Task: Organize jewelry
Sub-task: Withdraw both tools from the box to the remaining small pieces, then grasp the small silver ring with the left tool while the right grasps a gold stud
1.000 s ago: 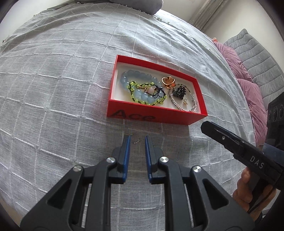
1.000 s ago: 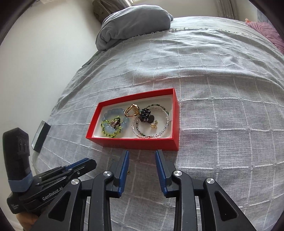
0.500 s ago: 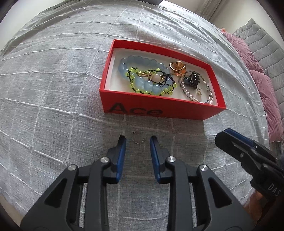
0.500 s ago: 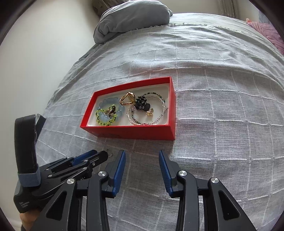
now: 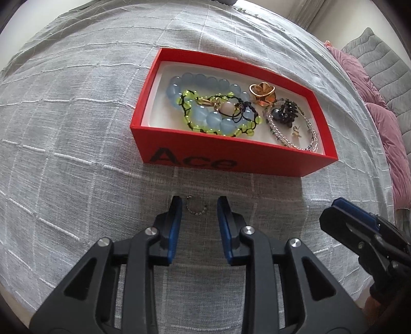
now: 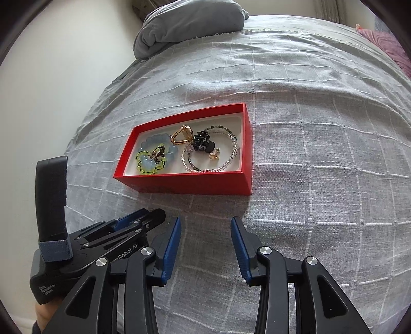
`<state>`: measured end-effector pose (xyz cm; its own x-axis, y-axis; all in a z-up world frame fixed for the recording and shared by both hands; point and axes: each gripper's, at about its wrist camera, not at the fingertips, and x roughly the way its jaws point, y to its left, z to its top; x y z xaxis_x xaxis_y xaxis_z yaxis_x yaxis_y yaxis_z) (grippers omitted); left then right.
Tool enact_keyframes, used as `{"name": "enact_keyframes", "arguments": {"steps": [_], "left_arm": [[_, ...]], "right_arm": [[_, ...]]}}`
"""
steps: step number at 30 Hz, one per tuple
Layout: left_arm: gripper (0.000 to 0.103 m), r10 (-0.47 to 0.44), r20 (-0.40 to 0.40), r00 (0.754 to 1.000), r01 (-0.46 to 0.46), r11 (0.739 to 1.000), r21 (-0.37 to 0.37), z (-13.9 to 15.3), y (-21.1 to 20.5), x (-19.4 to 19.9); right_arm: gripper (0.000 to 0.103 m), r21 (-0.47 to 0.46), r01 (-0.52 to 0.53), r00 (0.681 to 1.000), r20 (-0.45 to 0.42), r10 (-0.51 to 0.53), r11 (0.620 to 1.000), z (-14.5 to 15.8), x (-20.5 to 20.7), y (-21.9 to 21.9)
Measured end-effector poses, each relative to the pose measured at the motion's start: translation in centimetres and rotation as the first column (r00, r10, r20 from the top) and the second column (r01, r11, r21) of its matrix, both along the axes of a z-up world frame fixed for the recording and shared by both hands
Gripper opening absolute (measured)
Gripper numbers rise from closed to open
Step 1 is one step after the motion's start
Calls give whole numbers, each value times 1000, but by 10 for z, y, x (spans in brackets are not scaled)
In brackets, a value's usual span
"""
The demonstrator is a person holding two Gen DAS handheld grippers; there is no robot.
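Bedspread [image 5: 77, 128]: left gripper [image 5: 199, 205] had descended, fingers spread astride small chain [image 5: 195, 207] before red box [image 5: 231, 161]; pickup pending.

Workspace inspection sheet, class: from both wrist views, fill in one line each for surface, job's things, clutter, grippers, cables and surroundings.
Surface: grey checked bedspread, lightly wrinkled.
Job's things: red box holding a blue bead bracelet, a green bead bracelet, a gold ring, a black hair clip and a thin beaded bracelet; small chain lies on the bedspread outside the box.
Clutter: nothing seen.
Grippers: left gripper open, the chain between its fingers, untouched; right gripper open, empty.
Cables: nothing seen.
Surroundings: grey pillow, pink cushions, pale wall.
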<state>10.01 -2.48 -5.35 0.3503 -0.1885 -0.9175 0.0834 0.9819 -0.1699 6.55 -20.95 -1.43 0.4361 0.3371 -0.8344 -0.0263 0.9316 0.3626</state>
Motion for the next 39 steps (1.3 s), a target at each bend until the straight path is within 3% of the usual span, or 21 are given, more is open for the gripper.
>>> {"name": "enact_keyframes", "arguments": {"steps": [8,14,18,20,33,34,39], "left_arm": [[30,-26,29,999,25,998,63,-4,-10,1],[18,-46,44,998,42,994,97,-5,-12,1],[17,-42,43,998,38,996,82,-4,-8,-1],[9,-35,41,999,32,997,69,-2,0,-4],[10,14,21,1000,-13,999,-49,0,30,1],[15,7,12,1000,-6,998,-56,-2,29,2],[19,-47,26,999,47,999,11,-2,15,1]], "right_arm": [[41,3,6,1000,-9,-6,1000,-1,0,-2],[41,-1,9,1000,-17,-9,1000,-3,0,-3],[41,-3,5,1000,-18,-5,1000,-4,1,-3],[41,-11,3,1000,-18,-3,1000,-6,1,-2],[41,-88,-68,998,-2,68,994,-19,2,27],[41,-98,-81,997,5,82,992,-19,0,31],[41,-137,-156,987,26,161,978,-22,-6,49]]}}
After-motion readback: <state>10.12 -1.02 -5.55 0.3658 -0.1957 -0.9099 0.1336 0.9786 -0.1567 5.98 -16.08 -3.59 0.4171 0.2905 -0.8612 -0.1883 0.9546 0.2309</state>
